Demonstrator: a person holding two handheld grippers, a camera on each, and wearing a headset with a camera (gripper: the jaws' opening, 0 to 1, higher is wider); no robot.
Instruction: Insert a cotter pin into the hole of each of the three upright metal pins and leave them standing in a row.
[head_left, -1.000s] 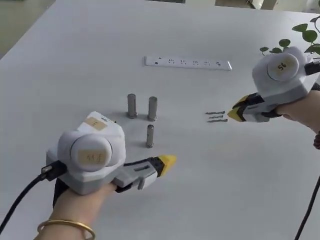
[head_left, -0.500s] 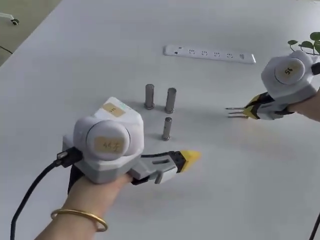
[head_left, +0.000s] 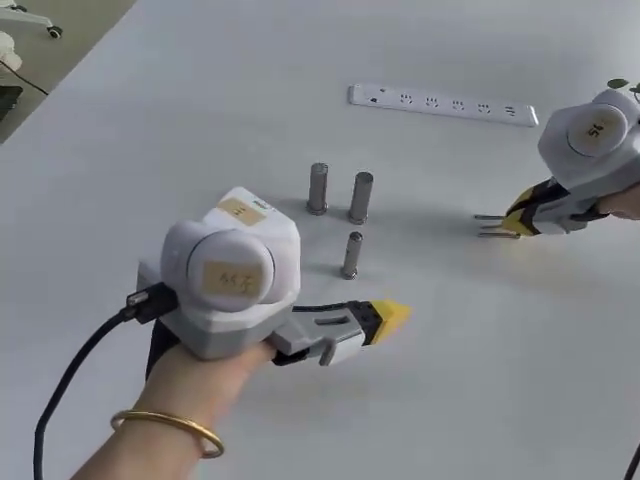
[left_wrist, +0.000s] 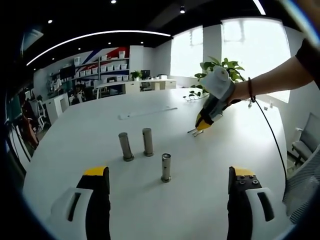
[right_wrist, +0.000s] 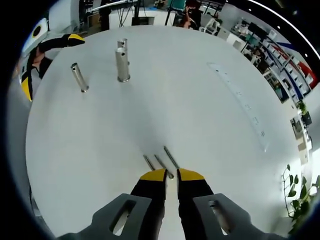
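Three metal pins (head_left: 352, 255) are seen standing upright near the middle of the worktop (head_left: 200, 120). Two are set side by side, and the third is placed just in front of them, toward the near edge, so a triangle rather than a row is formed. Three cotter pins (right_wrist: 162, 165) are laid flat and side by side toward the right edge, well apart from the metal pins.

The left gripper (head_left: 385, 318) is held low over the worktop, on the near side of the metal pins. Its jaws are spread wide, and the front metal pin is seen ahead between them, untouched.

The right gripper (right_wrist: 171, 175) is lowered to the near ends of the cotter pins. Its jaws are drawn almost together, with a narrow slit left between them. The end of the middle cotter pin reaches that slit; whether it is pinched cannot be told.

A power strip (head_left: 445, 103) is laid toward the far edge.
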